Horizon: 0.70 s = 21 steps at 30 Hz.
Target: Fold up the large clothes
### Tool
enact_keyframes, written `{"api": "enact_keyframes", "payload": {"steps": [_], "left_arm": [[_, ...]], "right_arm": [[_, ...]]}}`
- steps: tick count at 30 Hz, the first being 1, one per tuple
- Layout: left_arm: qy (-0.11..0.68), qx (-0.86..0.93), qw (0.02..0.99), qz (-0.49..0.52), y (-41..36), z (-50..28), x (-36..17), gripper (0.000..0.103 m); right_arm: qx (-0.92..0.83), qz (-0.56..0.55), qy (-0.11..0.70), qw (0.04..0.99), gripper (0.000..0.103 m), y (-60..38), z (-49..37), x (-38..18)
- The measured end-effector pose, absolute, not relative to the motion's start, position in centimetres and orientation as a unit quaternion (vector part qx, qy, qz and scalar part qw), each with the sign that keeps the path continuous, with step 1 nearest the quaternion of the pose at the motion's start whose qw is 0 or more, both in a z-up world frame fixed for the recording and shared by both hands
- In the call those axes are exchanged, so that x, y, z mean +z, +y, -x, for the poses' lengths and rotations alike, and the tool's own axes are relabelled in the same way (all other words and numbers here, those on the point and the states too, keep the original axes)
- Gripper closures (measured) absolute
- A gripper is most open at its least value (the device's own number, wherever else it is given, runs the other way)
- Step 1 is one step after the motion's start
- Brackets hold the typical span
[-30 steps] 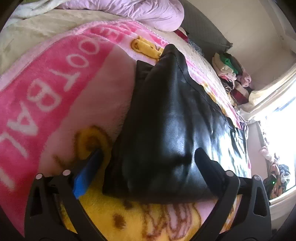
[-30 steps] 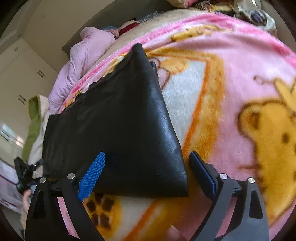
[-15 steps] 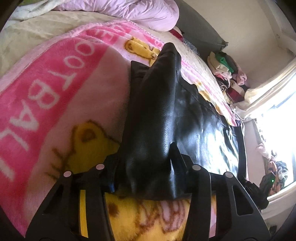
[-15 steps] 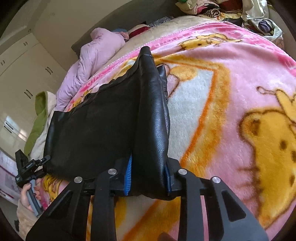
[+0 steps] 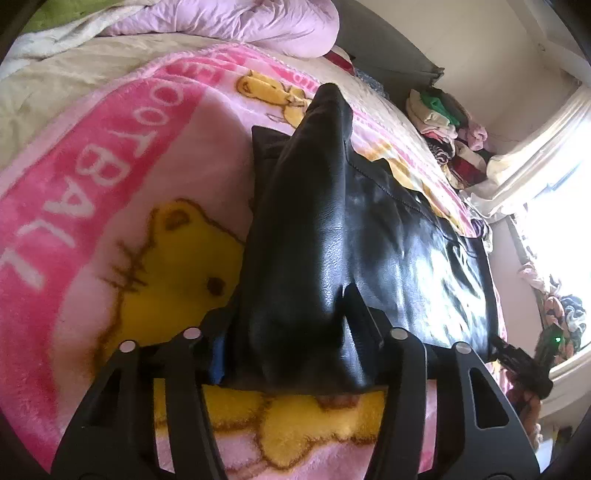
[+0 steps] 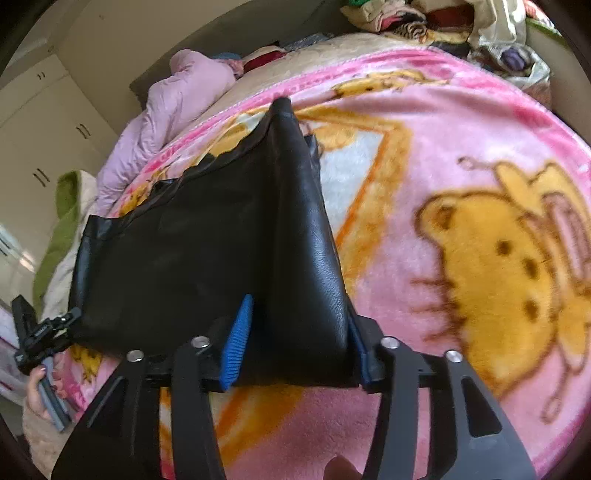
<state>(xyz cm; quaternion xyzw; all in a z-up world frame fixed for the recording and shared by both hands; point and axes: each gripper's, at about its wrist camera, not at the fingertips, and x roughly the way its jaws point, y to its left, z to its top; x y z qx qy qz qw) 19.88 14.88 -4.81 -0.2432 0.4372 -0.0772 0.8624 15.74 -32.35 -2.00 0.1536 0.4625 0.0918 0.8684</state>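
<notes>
A black leather garment [image 5: 325,221] lies on a pink cartoon blanket [image 5: 110,155] on a bed. My left gripper [image 5: 291,332] is shut on one bunched corner of it, which rises as a ridge between the fingers. My right gripper [image 6: 299,332] is shut on the other corner of the same garment [image 6: 207,240], its blue pads [image 6: 236,336] pressing the leather. The rest of the garment stretches flat between the two corners. The other gripper shows small at each view's edge: the right gripper in the left wrist view [image 5: 517,362], the left gripper in the right wrist view [image 6: 37,332].
A lilac padded quilt [image 5: 229,18] is heaped at the head of the bed, also in the right wrist view [image 6: 173,107]. A pile of clothes [image 5: 447,125] sits at the bed's far side near a bright window [image 5: 554,229]. White wardrobe doors [image 6: 40,147] stand beyond the bed.
Both grippers went from open around the garment's corners to shut on them. The pinched corners have since lifted a little and the leather has bunched into ridges.
</notes>
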Motion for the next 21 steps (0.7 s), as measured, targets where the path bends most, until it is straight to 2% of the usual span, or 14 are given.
{"api": "enact_keyframes", "payload": {"steps": [5,7,8,9,11,16,21], "left_arm": [[0.429,-0.064,0.880,0.195,14.4,-19.0,-3.3,0.055],[0.411,-0.050,0.893,0.175,14.4,-18.2,-2.0,0.055],[0.404,-0.046,0.898,0.168,14.3,-18.0,-1.4,0.055],[0.394,-0.045,0.904,0.160,14.2,-17.8,-0.5,0.055],[0.389,-0.049,0.908,0.147,13.6,-17.8,0.5,0.055],[0.401,-0.096,0.905,0.106,9.5,-18.6,1.0,0.055],[0.440,-0.110,0.889,0.056,6.0,-19.7,-2.2,0.055]], "right_arm": [[0.098,-0.100,0.396,0.907,0.038,-30.2,-14.4,1.9],[0.125,-0.081,0.380,0.913,0.041,-28.6,-14.2,3.0],[0.146,-0.074,0.375,0.912,0.049,-27.6,-14.1,3.4],[0.161,-0.069,0.375,0.910,0.067,-26.8,-14.2,3.6],[0.197,-0.053,0.377,0.904,0.077,-24.3,-14.2,3.9],[0.274,-0.011,0.388,0.880,0.079,-17.7,-13.8,3.6],[0.285,0.014,0.435,0.854,0.080,-13.8,-13.8,1.2]]}}
